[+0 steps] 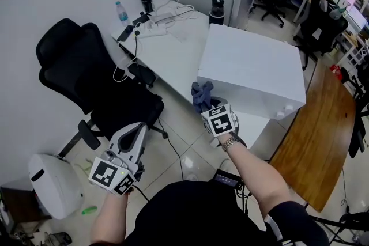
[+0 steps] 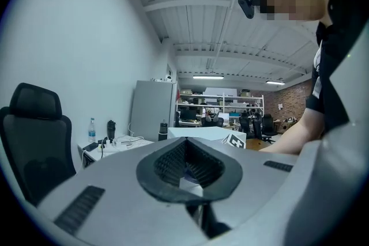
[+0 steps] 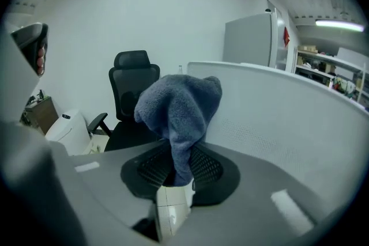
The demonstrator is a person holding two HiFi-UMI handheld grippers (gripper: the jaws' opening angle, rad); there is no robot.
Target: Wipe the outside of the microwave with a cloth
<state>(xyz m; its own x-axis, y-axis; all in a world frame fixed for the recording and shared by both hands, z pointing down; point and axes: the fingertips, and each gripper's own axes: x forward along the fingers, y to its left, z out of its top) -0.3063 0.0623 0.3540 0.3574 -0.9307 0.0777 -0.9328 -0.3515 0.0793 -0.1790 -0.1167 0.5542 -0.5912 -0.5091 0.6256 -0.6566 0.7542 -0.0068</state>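
The left hand-held gripper (image 1: 134,134) was held low, its jaws pressed together on nothing, well apart from the table (image 1: 167,52). The cloth (image 1: 201,95) was clamped in the right hand-held gripper (image 1: 209,106), just beside the microwave (image 1: 253,66). Contact could not be confirmed. Wiping was judged barely begun, with the outer faces left to do.

white desk (image 1: 173,60): microwave (image 1: 253,69), bottle (image 1: 120,10), power strip (image 1: 151,30)

No words, labels or numbers can be read anywhere.
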